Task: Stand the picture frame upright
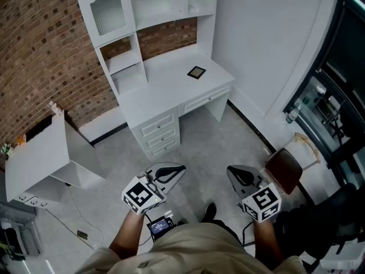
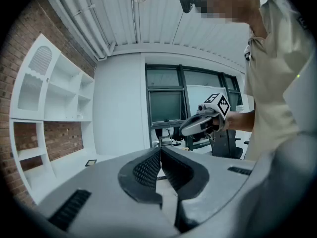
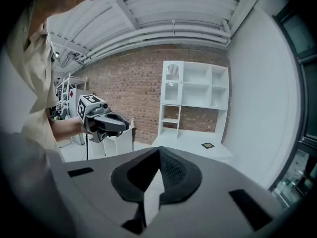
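A small dark picture frame [image 1: 197, 72] lies flat on the white desk [image 1: 165, 93] across the room; it is a tiny dark square in the left gripper view [image 2: 91, 162] and in the right gripper view [image 3: 208, 145]. My left gripper [image 1: 177, 170] and right gripper [image 1: 232, 172] are held close to my body over the floor, far from the desk. Both are shut with nothing between the jaws. Each shows in the other's view: the right gripper [image 2: 184, 129] and the left gripper [image 3: 126, 125].
A white shelf unit [image 1: 145, 10] rises above the desk against a brick wall [image 1: 40, 44]. A low white cabinet [image 1: 43, 156] stands at the left. A brown chair [image 1: 285, 167] sits at the right near the windows. Cables [image 1: 68, 221] run over the grey floor.
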Available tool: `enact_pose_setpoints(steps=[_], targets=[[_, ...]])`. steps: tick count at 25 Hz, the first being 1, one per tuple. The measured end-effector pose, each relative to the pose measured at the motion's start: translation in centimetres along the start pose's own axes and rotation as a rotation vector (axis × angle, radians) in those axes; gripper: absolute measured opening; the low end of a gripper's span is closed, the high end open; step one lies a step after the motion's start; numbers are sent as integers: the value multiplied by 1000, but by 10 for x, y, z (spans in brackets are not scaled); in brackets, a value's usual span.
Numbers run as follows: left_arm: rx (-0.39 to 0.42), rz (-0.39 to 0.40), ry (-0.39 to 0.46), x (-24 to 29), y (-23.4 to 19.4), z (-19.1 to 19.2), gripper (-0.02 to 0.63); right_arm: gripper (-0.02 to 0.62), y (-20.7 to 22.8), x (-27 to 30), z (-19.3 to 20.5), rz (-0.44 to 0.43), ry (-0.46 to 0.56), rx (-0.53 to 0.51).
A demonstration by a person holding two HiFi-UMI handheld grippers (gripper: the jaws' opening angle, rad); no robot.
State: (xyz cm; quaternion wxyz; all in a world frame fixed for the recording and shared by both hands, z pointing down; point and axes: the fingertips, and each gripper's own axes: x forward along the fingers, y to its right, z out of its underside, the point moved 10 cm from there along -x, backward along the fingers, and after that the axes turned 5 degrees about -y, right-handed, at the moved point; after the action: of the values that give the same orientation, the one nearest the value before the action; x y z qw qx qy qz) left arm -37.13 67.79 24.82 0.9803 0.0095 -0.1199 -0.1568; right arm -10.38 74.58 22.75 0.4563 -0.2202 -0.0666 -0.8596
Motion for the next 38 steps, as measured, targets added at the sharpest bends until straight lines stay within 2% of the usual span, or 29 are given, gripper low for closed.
enact_pose_setpoints(steps=[10,15,20,28,38], targets=[[11,4,5,-2,-5,4,9,3,-4,7,-2,15,12,7],[24,24,-2,5,-7,6,9,3,3,2,2,27,78,86],[28,37,-34,15,-20,10,9,4,16,11,2,37,43,87],[17,15,-55,78,-52,-4,9,4,97,24,-7,27,47,58],[32,-54,-88,199,-100,-38,9,3,233,61,6,-70,67,57]])
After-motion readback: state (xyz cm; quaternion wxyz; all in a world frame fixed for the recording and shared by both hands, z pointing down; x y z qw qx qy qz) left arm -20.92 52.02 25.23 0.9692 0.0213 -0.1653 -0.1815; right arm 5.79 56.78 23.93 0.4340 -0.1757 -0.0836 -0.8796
